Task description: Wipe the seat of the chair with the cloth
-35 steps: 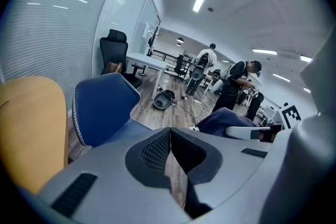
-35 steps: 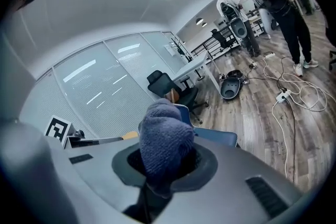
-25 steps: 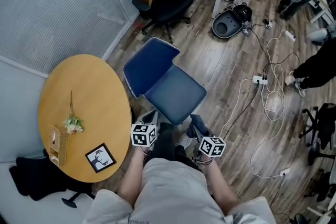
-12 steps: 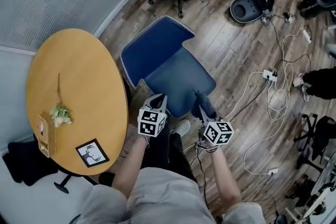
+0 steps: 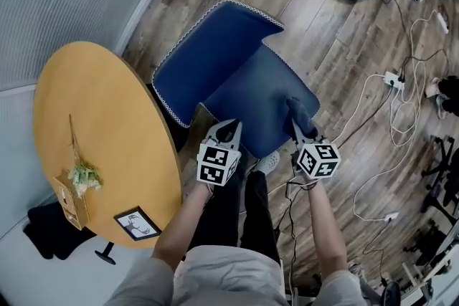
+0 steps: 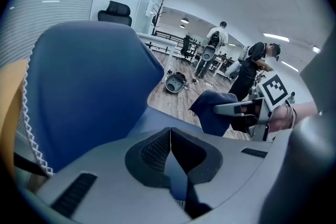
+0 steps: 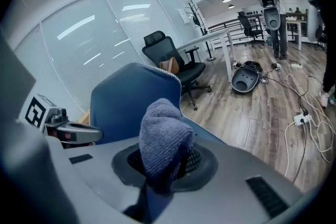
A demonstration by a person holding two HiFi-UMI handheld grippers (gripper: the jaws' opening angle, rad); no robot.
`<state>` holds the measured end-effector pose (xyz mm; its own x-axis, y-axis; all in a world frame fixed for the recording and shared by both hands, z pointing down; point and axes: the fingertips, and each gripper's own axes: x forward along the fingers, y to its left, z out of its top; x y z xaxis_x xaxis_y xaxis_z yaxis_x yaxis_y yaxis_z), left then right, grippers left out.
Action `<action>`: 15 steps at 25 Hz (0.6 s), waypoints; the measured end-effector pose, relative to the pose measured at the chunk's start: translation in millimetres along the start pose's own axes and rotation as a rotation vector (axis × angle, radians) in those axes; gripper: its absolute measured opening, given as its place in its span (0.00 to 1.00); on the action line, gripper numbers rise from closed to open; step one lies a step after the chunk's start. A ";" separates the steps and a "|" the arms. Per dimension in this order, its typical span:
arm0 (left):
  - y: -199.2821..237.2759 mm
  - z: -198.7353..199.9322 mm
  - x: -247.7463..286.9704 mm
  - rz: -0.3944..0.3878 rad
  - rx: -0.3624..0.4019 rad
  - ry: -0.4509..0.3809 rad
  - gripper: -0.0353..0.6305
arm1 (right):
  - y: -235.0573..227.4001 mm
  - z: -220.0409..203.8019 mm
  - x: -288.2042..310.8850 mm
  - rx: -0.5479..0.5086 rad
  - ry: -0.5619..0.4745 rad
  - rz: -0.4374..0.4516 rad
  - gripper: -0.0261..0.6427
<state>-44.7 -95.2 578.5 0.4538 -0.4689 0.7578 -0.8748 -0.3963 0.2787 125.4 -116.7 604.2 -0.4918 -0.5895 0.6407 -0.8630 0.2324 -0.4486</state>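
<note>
The right gripper (image 5: 304,134) clamps the cloth (image 7: 164,136) over the front corner of the chair (image 5: 215,68) seat, while the left gripper (image 5: 228,128), nearby, has its jaws together on nothing.

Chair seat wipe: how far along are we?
Done: the cloth is picked up and clamped in the right gripper.
In hand: that gripper holds the cloth at the front right part of the seat; I can't tell whether it touches. The left gripper is shut on nothing at the seat's front edge.
Left: the wipe itself; nothing on the seat shows it has begun.
</note>
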 end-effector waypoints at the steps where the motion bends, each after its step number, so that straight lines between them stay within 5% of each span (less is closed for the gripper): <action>1: 4.7 -3.6 6.6 0.000 0.005 0.010 0.09 | -3.2 -2.3 12.1 -0.011 0.009 0.000 0.14; 9: 50.8 -34.4 19.2 0.058 -0.090 0.051 0.09 | 45.2 -48.2 107.6 -0.055 0.128 0.141 0.14; 15: 57.5 -57.7 3.8 0.048 -0.187 0.053 0.09 | 151.2 -117.2 145.0 -0.021 0.366 0.549 0.14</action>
<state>-103.2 -74.2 631.5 0.4053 -0.4396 0.8015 -0.9138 -0.2181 0.3425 -90.0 -76.3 702.2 -0.8654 -0.0805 0.4945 -0.4757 0.4417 -0.7606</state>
